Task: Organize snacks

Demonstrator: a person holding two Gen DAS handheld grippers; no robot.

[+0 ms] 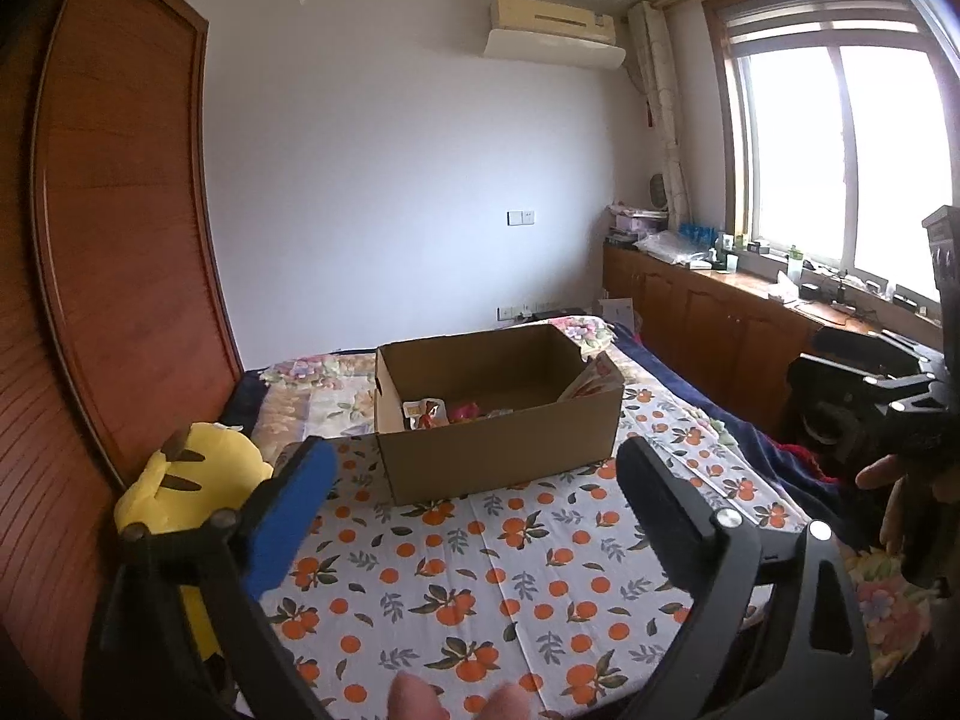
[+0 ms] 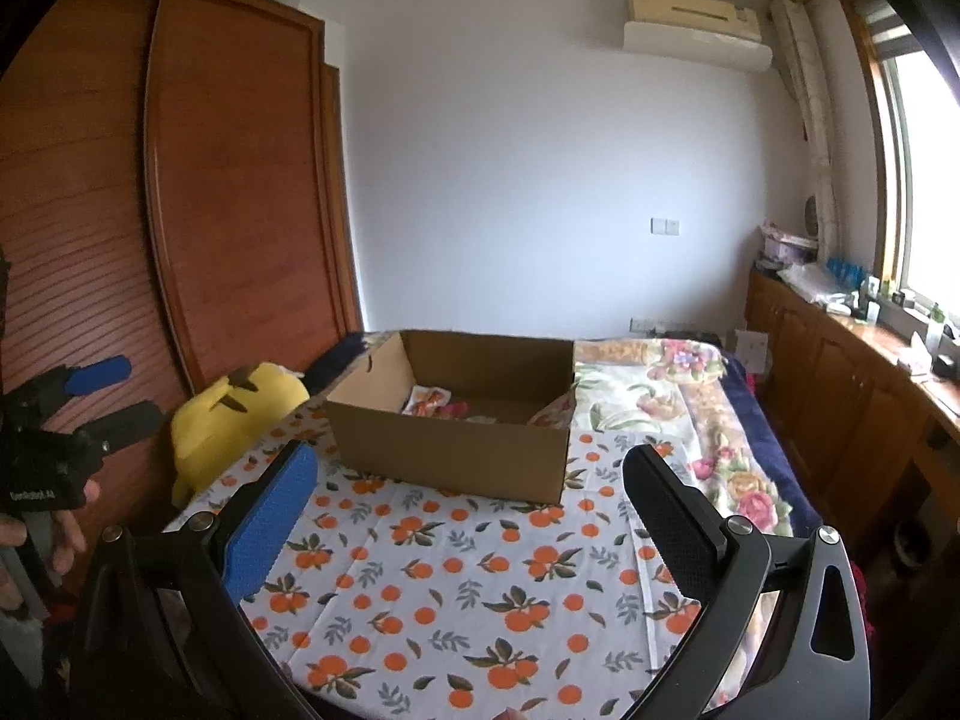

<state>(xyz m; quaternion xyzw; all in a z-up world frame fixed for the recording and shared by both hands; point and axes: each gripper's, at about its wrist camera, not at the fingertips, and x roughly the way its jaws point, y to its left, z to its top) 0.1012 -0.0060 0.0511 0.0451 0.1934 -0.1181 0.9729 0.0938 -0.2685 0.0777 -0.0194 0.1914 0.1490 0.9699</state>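
Both grippers — left (image 1: 474, 480), right (image 2: 471, 483) — empty, jaws wide, w/ snacks (image 1: 447, 411) in box (image 1: 498, 450).

Each gripper is black, with one blue textured pad at nine o'clock and one black pad at three o'clock: left gripper (image 1: 474, 480), right gripper (image 2: 471, 480). Silver screws (image 1: 727, 518) fasten the curved arms. White lettering (image 2: 33, 495) marks the left gripper's body.

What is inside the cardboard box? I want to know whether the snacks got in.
Inside the cardboard box lie several snack packets, red and white, with one packet leaning against the right wall. The near wall hides the front of the floor.
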